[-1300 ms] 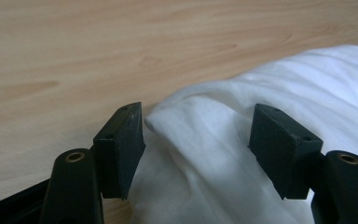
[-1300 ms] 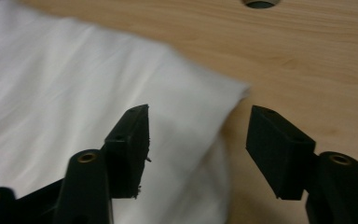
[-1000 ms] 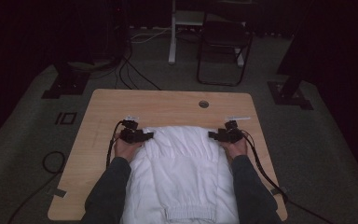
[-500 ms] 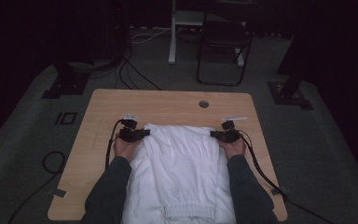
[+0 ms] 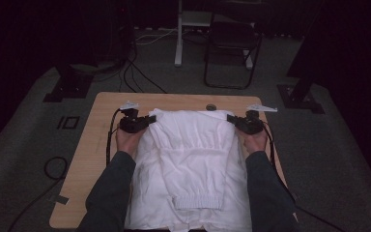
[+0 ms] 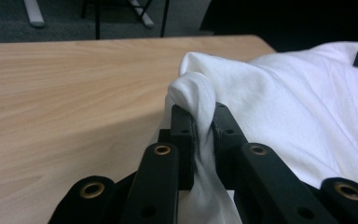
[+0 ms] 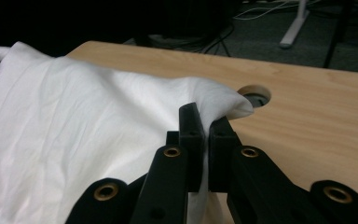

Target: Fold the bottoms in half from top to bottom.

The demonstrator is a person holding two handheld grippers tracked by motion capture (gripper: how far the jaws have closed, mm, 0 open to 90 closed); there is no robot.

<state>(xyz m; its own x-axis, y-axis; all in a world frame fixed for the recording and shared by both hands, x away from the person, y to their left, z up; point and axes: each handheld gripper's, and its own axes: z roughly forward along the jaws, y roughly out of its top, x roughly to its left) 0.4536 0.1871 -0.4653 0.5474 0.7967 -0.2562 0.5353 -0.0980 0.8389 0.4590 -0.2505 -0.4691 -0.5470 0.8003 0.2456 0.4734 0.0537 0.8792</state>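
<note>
Your high view looks forward and down from above your side of the counter, taking in its whole top and the floor beyond. Each tongs view rides low and very close, looking along its own black jaws across the counter's far end. All three share the white cloth and the wooden top.
</note>
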